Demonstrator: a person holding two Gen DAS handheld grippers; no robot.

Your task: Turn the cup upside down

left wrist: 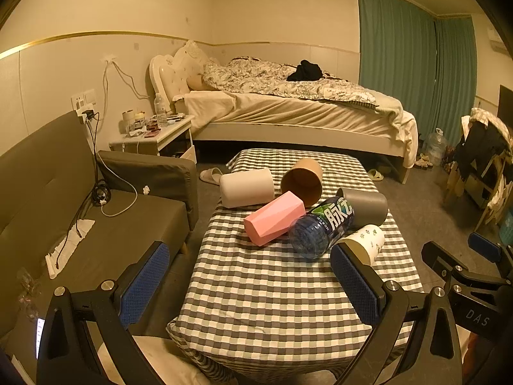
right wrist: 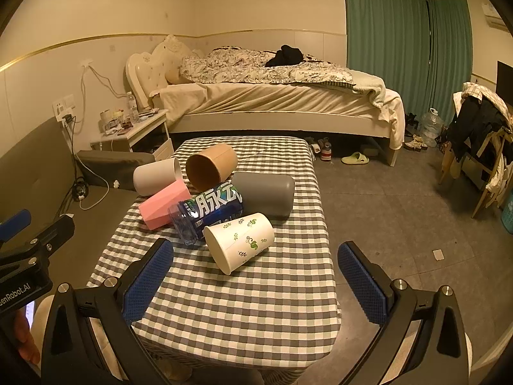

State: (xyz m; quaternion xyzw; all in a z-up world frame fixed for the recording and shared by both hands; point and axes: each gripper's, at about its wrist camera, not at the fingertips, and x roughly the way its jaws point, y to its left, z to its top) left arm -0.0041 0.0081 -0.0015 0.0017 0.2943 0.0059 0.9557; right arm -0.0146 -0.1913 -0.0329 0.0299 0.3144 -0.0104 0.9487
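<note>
Several cups lie on their sides on a checked tablecloth [left wrist: 272, 295] [right wrist: 243, 308]: a white cup [left wrist: 247, 187] [right wrist: 157, 176], a brown paper cup [left wrist: 303, 179] [right wrist: 211, 166], a pink faceted cup [left wrist: 274, 221] [right wrist: 162, 205], a grey cup [left wrist: 364, 205] [right wrist: 264, 194] and a white leaf-print paper cup [left wrist: 364, 243] [right wrist: 239, 240]. A blue bottle [left wrist: 322, 229] [right wrist: 208, 213] lies among them. My left gripper [left wrist: 250, 285] is open and empty, near the table's front. My right gripper [right wrist: 256, 284] is open and empty, just short of the leaf-print cup.
A grey sofa [left wrist: 64, 211] stands left of the table, with cables on it. A nightstand [left wrist: 154, 134] and a bed [left wrist: 288, 106] lie behind. A chair with clothes [right wrist: 481, 141] stands at the right. Slippers [right wrist: 354, 158] lie on the floor.
</note>
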